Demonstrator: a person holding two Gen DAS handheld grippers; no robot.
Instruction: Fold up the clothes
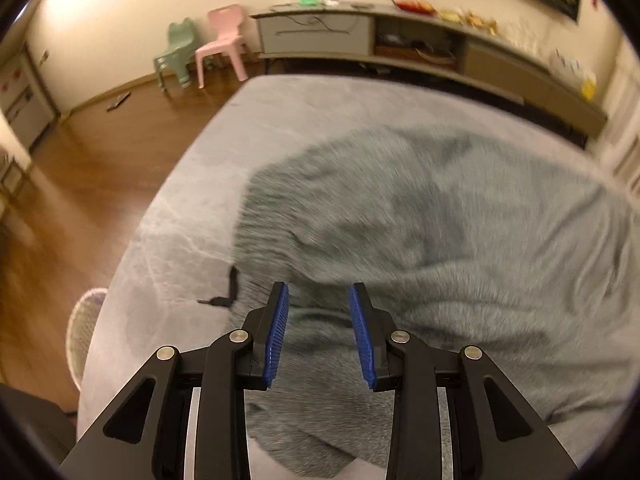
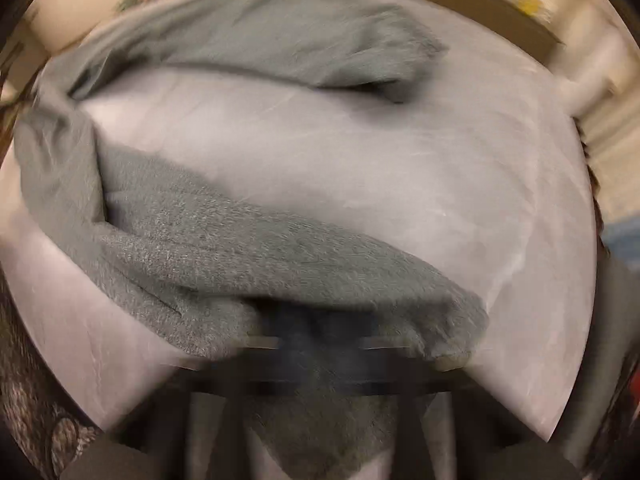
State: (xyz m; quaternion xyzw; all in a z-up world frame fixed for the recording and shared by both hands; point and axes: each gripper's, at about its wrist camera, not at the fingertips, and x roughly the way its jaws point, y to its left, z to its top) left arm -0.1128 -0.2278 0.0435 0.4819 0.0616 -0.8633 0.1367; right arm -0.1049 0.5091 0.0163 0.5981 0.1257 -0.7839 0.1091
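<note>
Left tongs [image 1: 318,334] spread partway, blue pads [image 1: 277,338] hovering over the fuzzy grey garment [image 1: 420,232], nothing pinched. Right tongs [image 2: 320,344] smeared by blur but pressed together, garment [image 2: 256,256] bunched right at the tips; can't tell if fabric's actually caught. Garment sprawled rumpled across the pale grey marbled surface [image 1: 168,232].

A fuzzy grey-green garment [image 1: 420,220] lies on a pale grey, faintly veined desk [image 1: 168,232]; blue pads [image 1: 277,336]; pink chair [image 1: 222,40].

Fuzzy grey knit garment [image 1: 440,220] on a matt, seemingly marbled tabletop [image 1: 180,208].
</note>
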